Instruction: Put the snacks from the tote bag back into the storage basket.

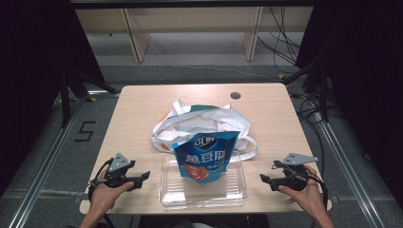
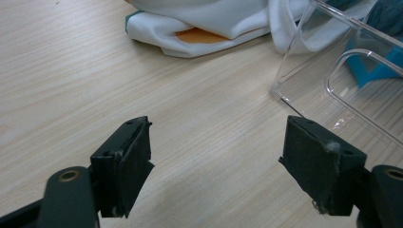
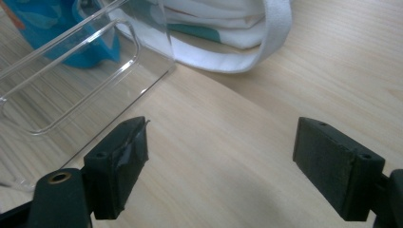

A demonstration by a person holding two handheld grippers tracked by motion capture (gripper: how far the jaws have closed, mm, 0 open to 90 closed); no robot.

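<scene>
Jaws of the left gripper stand wide apart with nothing between them, low over bare worktop just left of the clear tray. Right gripper is likewise spread wide and empty, just right of the tray. A blue snack bag stands in the tray, leaning on a white tote behind. Its front bears white Chinese characters, too small to read.

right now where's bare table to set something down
Free: the strip left of the clear tray near the left gripper, the strip right of it by the right gripper, and both far corners. Crowded: the middle, with white bag and blue packet.
</scene>
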